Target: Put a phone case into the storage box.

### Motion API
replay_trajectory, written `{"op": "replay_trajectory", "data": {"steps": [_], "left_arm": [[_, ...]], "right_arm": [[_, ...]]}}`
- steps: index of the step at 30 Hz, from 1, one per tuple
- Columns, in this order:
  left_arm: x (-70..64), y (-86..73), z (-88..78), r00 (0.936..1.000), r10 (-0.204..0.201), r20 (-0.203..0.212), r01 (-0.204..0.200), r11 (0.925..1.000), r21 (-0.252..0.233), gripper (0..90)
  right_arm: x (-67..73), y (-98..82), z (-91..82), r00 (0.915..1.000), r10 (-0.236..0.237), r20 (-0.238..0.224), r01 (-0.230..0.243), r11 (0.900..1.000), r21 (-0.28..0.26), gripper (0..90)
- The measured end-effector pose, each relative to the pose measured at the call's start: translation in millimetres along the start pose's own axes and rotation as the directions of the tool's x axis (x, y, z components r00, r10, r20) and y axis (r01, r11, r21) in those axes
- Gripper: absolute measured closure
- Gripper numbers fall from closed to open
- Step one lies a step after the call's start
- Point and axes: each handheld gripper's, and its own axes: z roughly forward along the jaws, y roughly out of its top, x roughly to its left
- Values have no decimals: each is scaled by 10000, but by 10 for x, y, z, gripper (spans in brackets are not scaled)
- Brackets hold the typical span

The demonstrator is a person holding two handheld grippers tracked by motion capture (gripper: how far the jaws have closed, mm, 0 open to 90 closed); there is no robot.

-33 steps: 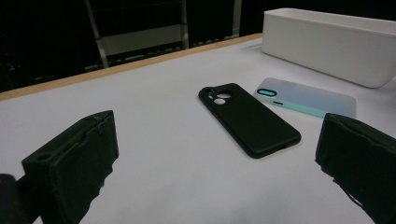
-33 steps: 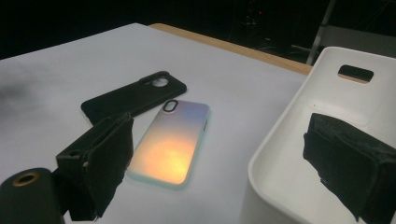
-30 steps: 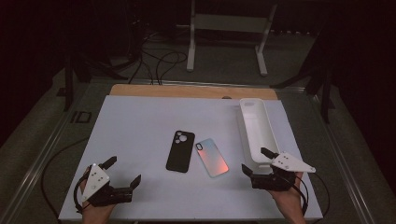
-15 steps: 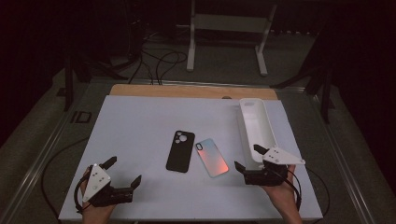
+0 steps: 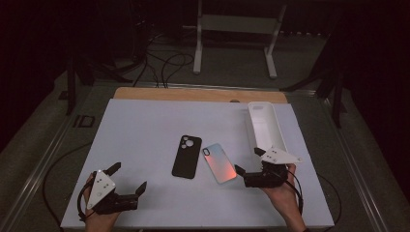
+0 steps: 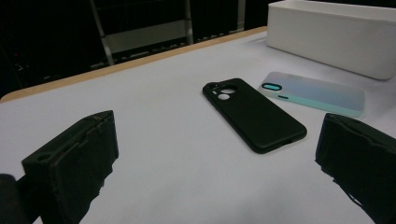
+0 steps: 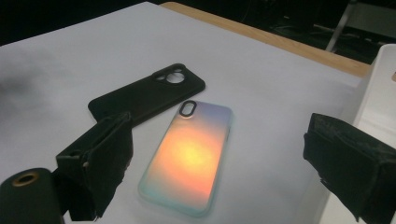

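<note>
- so the right gripper (image 5: 247, 167) sits low over the white table (image 5: 145, 130) near its front right part, jaws spread wide apart and holding nothing
- it's pointed at the iridescent phone case (image 5: 219, 163), which lies flat on the table just in front of the jaw tips, close but not touching as far as i can tell
- in the right gripper view that iridescent phone case (image 7: 191, 156) lies between the two black jaws, back side up, camera cutout at the far end, with an orange glow in the middle and pale teal edges
- the black phone case (image 5: 187, 156) lies flat just beside it on the left, also back up, a narrow gap between the two; in the right gripper view they look nearly touching, can't say for sure
- the white tray (image 5: 275, 140) stands long-ways along the right side of the table, right next to the right gripper
- the left gripper (image 5: 129, 178) is down at the front left corner, well apart from both cases, jaws also wide open and empty
- in the left gripper view the black phone case (image 6: 254, 114) lies farther out between its jaws, with the iridescent one (image 6: 314, 93) and the tray (image 6: 336, 37) beyond it
</note>
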Motion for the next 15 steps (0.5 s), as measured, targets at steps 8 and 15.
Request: {"op": "replay_trajectory", "data": {"steps": [8,15], "left_arm": [[5,-3,-1,10000,-21,-4,21,10000,6,0],[6,-4,-1,10000,-17,-21,17,10000,27,0]], "right_arm": [[31,33,97,10000,-10,-42,11,9997,248,84],[57,65,175,9999,-82,-112,87,9987,497,84]]}}
